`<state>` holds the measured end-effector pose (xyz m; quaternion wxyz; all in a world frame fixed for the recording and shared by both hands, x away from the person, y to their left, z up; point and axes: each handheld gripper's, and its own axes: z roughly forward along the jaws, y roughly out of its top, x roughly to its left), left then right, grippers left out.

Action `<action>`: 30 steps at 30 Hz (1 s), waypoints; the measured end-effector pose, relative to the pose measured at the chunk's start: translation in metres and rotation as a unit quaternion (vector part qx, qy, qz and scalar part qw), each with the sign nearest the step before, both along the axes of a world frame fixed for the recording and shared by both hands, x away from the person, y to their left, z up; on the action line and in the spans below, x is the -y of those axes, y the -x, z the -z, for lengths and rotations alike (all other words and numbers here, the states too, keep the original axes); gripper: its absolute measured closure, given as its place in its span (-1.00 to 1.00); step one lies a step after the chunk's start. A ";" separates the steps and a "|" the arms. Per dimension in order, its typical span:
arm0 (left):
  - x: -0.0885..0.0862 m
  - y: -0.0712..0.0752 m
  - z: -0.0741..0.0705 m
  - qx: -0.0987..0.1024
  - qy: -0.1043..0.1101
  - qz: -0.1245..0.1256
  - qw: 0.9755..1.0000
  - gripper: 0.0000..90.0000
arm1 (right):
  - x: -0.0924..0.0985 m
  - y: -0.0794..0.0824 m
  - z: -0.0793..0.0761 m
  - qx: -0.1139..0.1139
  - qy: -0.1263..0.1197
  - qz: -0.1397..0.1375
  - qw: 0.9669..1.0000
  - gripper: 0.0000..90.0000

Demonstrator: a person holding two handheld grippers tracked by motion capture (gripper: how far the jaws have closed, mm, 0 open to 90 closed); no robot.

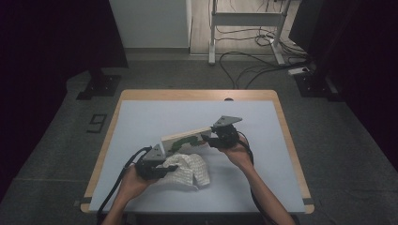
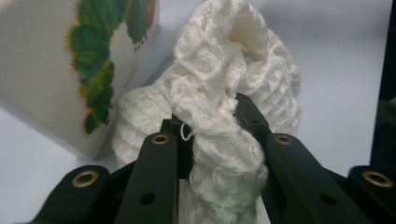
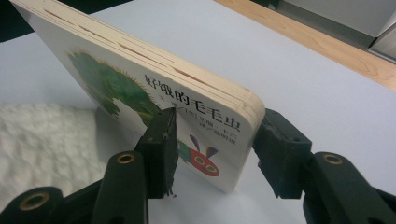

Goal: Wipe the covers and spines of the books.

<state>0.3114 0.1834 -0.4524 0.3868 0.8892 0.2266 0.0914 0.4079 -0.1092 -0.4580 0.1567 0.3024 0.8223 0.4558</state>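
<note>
Hidden in the high view: the tips of both tongs, tucked under their own bodies and the hands. Cut off in the left gripper view: most of the thick white board book with a green caterpillar on its cover [image 2: 70,70], leaving just a corner. Blurred in the right gripper view: white knitted waffle-weave cloth [image 3: 42,140] at lower left.

Left tongs [image 2: 212,135] clamped on a twisted bunch of that cloth [image 2: 224,93], the rest crumpled on the pale grey bench [image 1: 263,140] by the near edge. Right tongs [image 3: 215,140] gripping the book [image 3: 187,107] across cover and back near its rounded corner, held tilted on edge above the bench, just behind the cloth [image 1: 187,171]. Chinese lettering and a red caterpillar face visible on the cover.
</note>
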 end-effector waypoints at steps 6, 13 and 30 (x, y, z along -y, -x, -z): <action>-0.012 0.005 -0.016 0.004 0.008 -0.012 1.000 0.63 | 0.000 0.000 0.000 -0.001 0.000 0.000 1.000 0.10; -0.029 0.010 -0.023 0.005 0.003 -0.032 0.999 0.63 | 0.001 0.000 0.000 0.000 0.001 -0.002 1.000 0.10; -0.085 0.022 -0.032 0.008 0.008 -0.097 0.995 0.63 | 0.001 0.001 0.000 -0.001 -0.001 -0.002 1.000 0.10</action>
